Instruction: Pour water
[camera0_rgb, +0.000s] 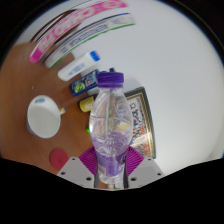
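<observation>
Your tongs (109, 172) sit at the near edge of the bench (30, 75), and the bottle (109, 125) stands upright between their two fingers, its base down between the pads and its cap (110, 80) farthest from you. Whether the pads press on it you cannot tell from here. To the left of the bottle, apart from it, a cup (43, 117) stands on the bench. Behind the bottle and slightly left lies a small box (84, 88). To its right, partly hidden behind it, a flat card (140, 120) lies on the bench. Farther back, several flat packets (75, 35) lie in a row.
</observation>
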